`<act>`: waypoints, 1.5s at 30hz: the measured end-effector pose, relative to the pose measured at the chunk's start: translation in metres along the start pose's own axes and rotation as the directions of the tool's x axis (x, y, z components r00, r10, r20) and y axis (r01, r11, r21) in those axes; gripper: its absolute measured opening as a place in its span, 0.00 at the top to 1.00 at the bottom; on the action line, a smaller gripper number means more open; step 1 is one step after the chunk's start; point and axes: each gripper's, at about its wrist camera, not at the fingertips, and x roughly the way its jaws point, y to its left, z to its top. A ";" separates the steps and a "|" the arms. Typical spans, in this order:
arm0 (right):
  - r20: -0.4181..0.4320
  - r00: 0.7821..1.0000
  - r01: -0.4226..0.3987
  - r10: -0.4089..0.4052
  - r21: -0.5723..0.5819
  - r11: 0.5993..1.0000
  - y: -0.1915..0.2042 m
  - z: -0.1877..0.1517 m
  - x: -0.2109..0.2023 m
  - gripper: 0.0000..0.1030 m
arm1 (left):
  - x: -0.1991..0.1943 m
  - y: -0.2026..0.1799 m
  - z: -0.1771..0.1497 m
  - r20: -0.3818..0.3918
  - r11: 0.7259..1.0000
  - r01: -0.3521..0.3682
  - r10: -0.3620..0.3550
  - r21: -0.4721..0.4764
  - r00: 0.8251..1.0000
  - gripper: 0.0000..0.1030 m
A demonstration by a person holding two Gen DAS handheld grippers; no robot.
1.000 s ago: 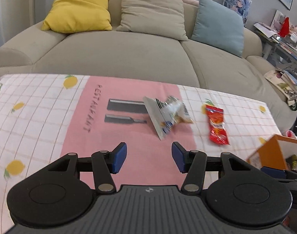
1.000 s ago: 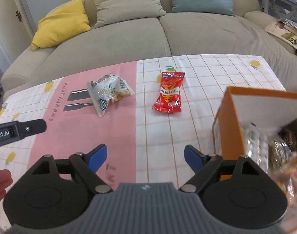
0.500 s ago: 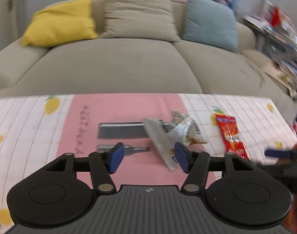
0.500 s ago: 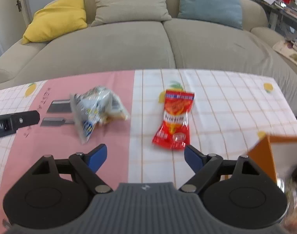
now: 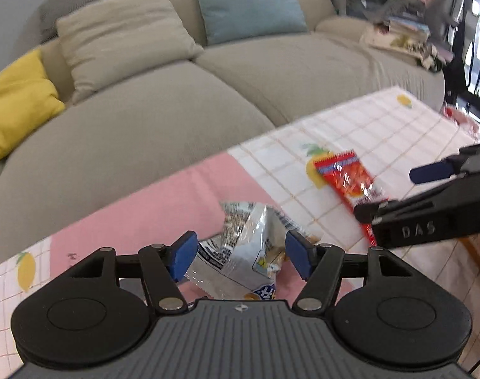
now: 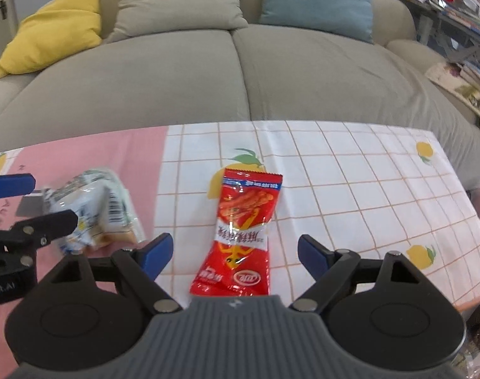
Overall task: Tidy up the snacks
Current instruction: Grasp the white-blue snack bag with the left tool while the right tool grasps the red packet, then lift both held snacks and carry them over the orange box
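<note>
Silver snack bag (image 5: 246, 252) betw left gripper (image 5: 241, 257) fingers, opening, no squeeze. Red pack (image 6: 243, 230) at 12 o'clock betw right gripper (image 6: 235, 255) fingers, wide, empty.

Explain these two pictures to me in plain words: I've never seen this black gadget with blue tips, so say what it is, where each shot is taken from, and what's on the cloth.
Each picture comes from a camera mounted on a hand-held two-finger gripper; a person carries one in each hand. There is no robot arm.

The left wrist view looks along the left gripper, whose jaws are opening around a crumpled silver snack bag without pressing it.

The right wrist view looks along the right gripper, open over a red snack packet.

Both snacks lie on a tablecloth with a pink panel, checks and lemons, in front of a sofa. Nothing is held.
</note>
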 end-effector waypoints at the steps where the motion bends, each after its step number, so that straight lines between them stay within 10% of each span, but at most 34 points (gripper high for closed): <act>1: -0.014 1.000 0.002 -0.002 0.007 1.000 -0.002 0.001 0.006 0.18 | 0.004 -0.001 0.000 -0.006 1.000 -0.010 0.010 0.007 1.000 0.27; 19: -0.124 0.992 -0.035 0.035 0.005 0.999 -0.003 -0.012 0.029 0.46 | 0.007 -0.013 -0.007 -0.106 0.990 -0.069 0.056 -0.119 0.993 0.46; 35: -0.221 0.954 -0.215 0.203 -0.033 0.976 0.011 -0.120 -0.075 0.59 | -0.101 -0.072 -0.098 -0.272 0.853 -0.161 0.023 -0.497 0.962 0.54; 45: -0.229 0.941 -0.277 0.247 -0.110 0.954 -0.008 -0.202 -0.143 0.59 | -0.159 -0.127 -0.149 -0.283 0.901 -0.133 0.012 -0.412 0.959 0.55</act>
